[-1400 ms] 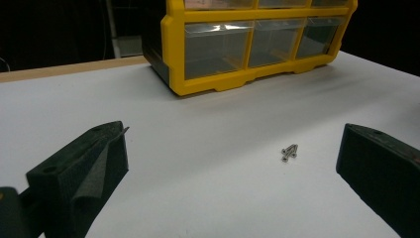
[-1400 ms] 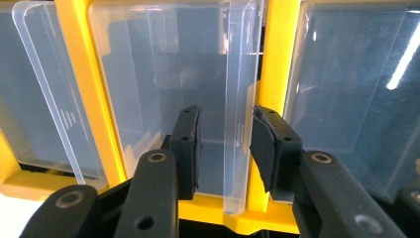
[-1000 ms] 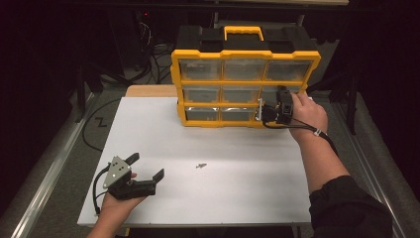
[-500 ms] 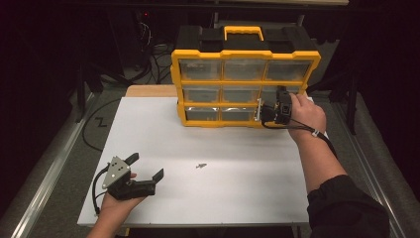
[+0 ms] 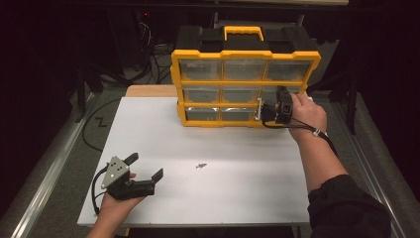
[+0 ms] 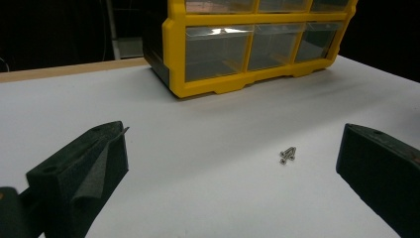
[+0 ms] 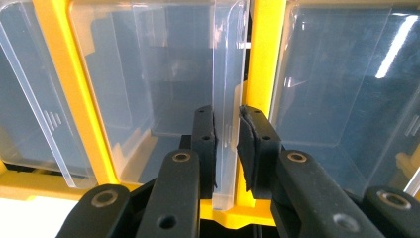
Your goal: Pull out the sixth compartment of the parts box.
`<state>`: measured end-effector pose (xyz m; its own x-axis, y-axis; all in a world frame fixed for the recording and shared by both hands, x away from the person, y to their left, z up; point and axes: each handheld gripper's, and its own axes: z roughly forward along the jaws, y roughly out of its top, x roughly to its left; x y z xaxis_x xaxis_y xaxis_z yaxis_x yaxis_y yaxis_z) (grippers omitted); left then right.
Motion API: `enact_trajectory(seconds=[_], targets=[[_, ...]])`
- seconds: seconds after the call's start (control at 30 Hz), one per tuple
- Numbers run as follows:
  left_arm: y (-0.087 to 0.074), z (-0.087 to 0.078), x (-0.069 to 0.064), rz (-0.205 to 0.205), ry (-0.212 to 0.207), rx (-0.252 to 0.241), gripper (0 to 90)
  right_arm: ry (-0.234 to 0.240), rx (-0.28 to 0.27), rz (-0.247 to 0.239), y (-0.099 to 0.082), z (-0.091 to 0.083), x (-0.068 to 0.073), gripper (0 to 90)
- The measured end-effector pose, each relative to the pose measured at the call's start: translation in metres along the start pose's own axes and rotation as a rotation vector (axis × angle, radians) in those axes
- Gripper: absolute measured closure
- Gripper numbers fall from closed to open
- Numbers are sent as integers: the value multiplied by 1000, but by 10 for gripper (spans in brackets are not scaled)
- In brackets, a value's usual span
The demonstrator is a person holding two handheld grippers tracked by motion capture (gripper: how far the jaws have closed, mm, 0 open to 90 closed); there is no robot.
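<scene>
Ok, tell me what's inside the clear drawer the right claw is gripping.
Through the clear drawer pinched by the right claw, nothing shows inside, only dark cabinet behind. Its floor near the front is hidden by the claw.

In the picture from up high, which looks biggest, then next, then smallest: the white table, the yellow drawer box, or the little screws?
1. The white table looks biggest.
2. The yellow drawer box comes next. It sits farther from the camera, but the table still clearly looks wider.
3. The little screws look smallest, just a speck on the table.
</scene>
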<state>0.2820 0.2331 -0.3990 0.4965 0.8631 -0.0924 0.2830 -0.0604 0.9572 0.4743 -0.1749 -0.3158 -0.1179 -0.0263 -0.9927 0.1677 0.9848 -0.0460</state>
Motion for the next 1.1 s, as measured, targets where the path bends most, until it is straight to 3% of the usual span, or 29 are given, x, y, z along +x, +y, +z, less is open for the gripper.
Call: enact_trajectory(seconds=[0.7,1.1], targets=[[0,-1,2,-10,-3,-6,3,12,-16,-8,-2,-5,-1,799],[1,-1,1,-8,-6,-11,2,18,-16,-14,-5,-16,-1,799]])
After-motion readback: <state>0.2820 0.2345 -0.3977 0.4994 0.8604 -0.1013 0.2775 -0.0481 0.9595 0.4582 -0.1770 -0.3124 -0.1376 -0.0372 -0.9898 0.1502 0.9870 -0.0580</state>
